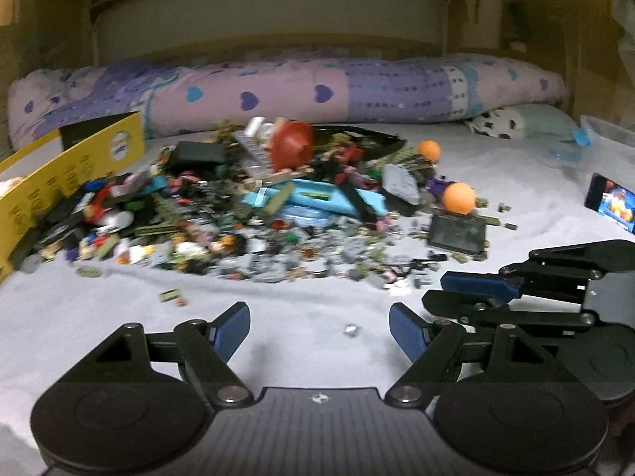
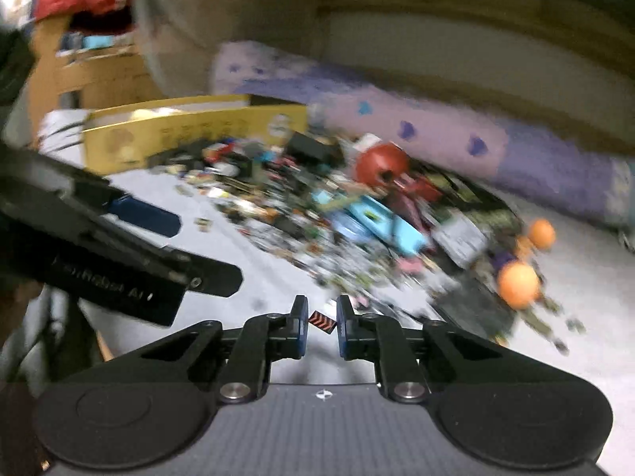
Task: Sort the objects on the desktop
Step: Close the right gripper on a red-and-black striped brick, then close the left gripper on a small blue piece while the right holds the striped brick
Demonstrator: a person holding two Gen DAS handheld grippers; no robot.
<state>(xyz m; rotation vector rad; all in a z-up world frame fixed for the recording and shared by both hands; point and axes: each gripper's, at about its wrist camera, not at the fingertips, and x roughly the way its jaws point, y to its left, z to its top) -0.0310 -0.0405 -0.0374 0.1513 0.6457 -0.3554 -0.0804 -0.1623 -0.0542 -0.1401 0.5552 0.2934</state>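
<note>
A big heap of small toy bricks (image 1: 246, 206) covers the pale sheet; it also fills the middle of the right wrist view (image 2: 317, 206). My right gripper (image 2: 322, 319) is shut on a small red-and-black striped tile (image 2: 322, 322), held just in front of the heap's near edge. In the left wrist view the right gripper (image 1: 440, 292) reaches in from the right, close above the sheet. My left gripper (image 1: 319, 323) hangs open over bare sheet in front of the heap, with nothing between its fingers. A tiny grey piece (image 1: 351, 330) lies on the sheet between its fingertips.
A yellow cardboard box (image 1: 71, 174) stands at the heap's left. Two orange balls (image 1: 458, 197) and a red dome piece (image 1: 291, 144) sit among the bricks. A rolled purple quilt (image 1: 317, 91) lies behind, with a lit phone (image 1: 613, 206) and a clear container (image 1: 607, 135) at right.
</note>
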